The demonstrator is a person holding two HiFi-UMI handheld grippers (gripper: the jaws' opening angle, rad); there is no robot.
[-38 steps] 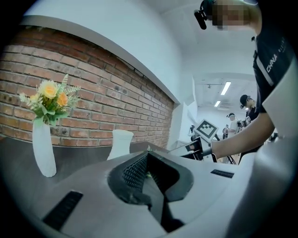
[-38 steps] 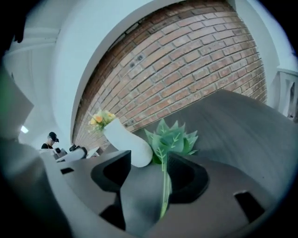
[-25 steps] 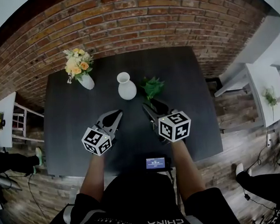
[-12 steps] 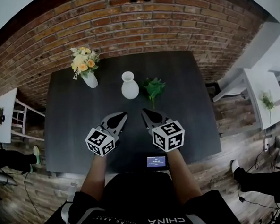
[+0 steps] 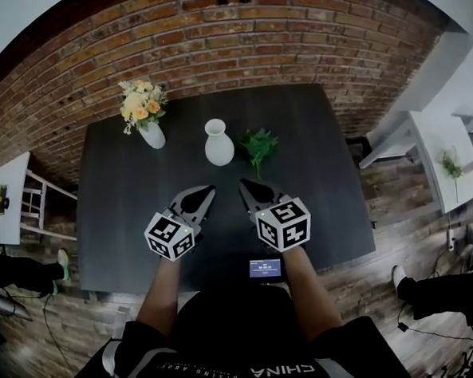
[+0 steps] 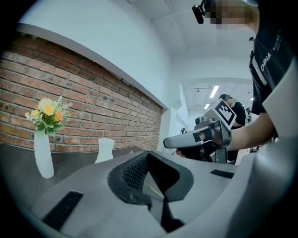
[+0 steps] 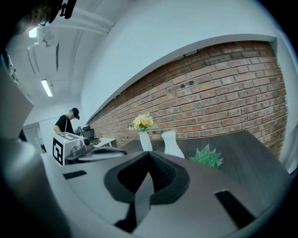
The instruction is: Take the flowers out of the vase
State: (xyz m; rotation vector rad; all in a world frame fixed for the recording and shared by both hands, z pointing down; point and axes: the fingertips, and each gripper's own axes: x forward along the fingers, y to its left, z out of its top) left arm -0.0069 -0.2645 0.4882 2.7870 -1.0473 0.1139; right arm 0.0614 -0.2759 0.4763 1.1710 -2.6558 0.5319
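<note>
An empty white vase stands mid-table on the dark table. Just to its right a green leafy sprig lies flat. At the back left a second white vase holds yellow and cream flowers. My left gripper and right gripper hover side by side nearer the front edge, both shut and empty, well short of either vase. The left gripper view shows the flower vase, the empty vase and the right gripper. In the right gripper view the sprig lies beside the empty vase.
A small device with a lit screen sits at the table's front edge. The brick wall runs behind the table. White side tables stand at the left and right. A person stands in the background.
My right gripper drew back from the green sprig toward the front edge and its jaws closed empty. The sprig stays on the table. The left gripper shifted only slightly.
</note>
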